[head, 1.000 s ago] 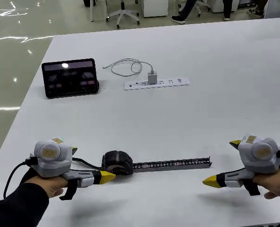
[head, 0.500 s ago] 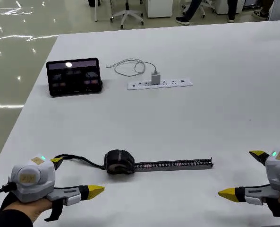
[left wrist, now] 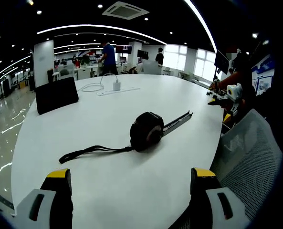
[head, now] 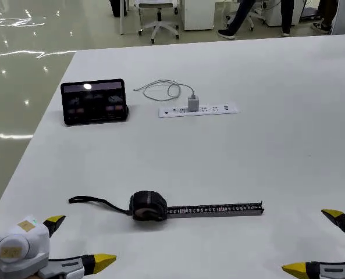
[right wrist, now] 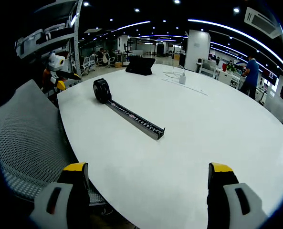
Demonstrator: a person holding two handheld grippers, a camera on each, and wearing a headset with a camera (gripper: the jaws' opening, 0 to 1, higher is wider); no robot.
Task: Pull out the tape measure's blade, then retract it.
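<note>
A black tape measure lies on the white table with its blade pulled out to the right and its wrist strap trailing left. In the left gripper view the tape measure sits ahead of the open yellow-tipped jaws, untouched. My left gripper is at the table's near left edge, open and empty. My right gripper is at the near right, open and empty, with the blade's end lying ahead of it in the right gripper view.
A dark tablet stands at the back left. A white power strip with a charger and coiled cable lies behind the tape measure. A grey mesh chair is at the table's near edge. People and office chairs are beyond the table.
Both grippers have drawn back toward the near edge, away from the tape measure. The left gripper left the case. The blade stays extended on the table.
</note>
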